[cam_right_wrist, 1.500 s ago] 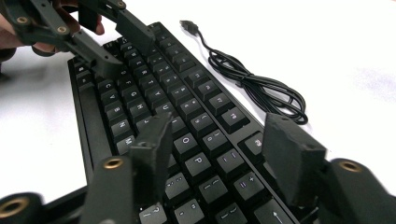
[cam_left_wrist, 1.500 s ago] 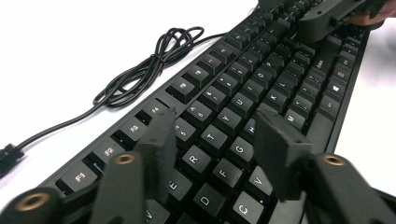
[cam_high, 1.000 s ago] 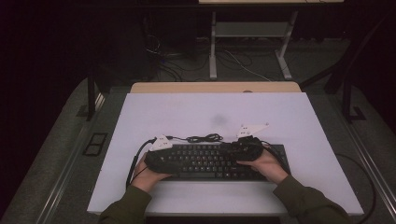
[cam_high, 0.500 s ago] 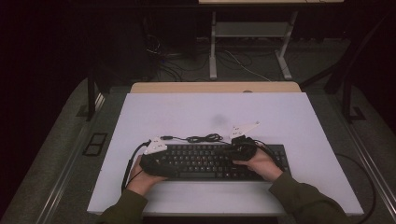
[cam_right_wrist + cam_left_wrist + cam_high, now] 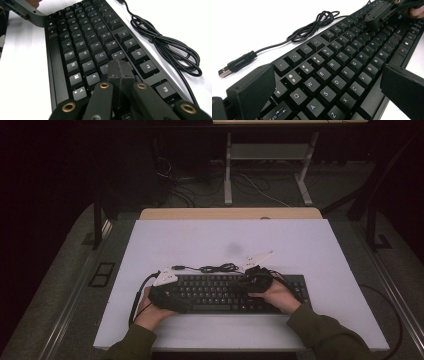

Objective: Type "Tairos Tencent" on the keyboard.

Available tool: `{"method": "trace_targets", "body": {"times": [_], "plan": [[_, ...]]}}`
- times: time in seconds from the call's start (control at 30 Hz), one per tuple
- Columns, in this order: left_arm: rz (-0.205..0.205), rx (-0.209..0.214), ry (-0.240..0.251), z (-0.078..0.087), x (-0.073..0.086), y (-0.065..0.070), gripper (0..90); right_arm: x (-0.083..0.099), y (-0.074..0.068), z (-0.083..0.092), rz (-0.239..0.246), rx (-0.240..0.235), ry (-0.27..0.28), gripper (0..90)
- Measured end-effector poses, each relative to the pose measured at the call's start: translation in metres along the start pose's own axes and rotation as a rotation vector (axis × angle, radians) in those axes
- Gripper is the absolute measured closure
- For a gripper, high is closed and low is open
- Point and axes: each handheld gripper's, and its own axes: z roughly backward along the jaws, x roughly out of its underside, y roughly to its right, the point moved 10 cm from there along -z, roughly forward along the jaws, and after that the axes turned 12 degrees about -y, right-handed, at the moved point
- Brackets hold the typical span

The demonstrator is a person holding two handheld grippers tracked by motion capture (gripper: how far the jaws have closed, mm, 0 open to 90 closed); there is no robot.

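A dark room surrounds a white desk (image 5: 300,240), and a black keyboard (image 5: 225,292) lies along its near edge with its coiled cable (image 5: 217,268) just behind. The right gripper (image 5: 119,72) has its jaws pressed together into one blunt tip over the middle keys, probably to press a single key. The left gripper (image 5: 324,85) hangs over the keyboard's left end, its jaws having just been opening, now wide apart with nothing held. Since the earlier frame, the right jaws have closed.

You face one black keyboard (image 5: 220,292), one coiled USB cable (image 5: 216,268), one white table (image 5: 300,245) and your two grippers: left gripper (image 5: 167,297), right gripper (image 5: 254,281).
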Motion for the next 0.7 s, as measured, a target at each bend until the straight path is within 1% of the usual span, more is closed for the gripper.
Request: {"method": "trace_targets", "body": {"times": [0.23, 0.4, 0.53, 0.7], "plan": [[0.000, -0.001, -0.001, 0.0001, 0.0002, -0.0006, 0.0, 0.0016, -0.0004, -0.0023, 0.003, 0.000, -0.016, 89.5], [0.000, 0.008, -0.008, -0.0007, 0.0011, -0.0001, 0.0, 0.0025, -0.0011, -0.0042, 0.002, 0.000, -0.024, 89.5], [0.003, 0.011, -0.011, -0.0010, 0.0012, -0.0002, 0.0, 0.0026, -0.0011, -0.0044, 0.008, 0.004, -0.027, 89.5], [0.001, 0.012, -0.015, -0.0013, 0.0016, 0.0000, 0.0, 0.0042, -0.0014, -0.0064, 0.009, 0.013, -0.044, 89.5]]}}
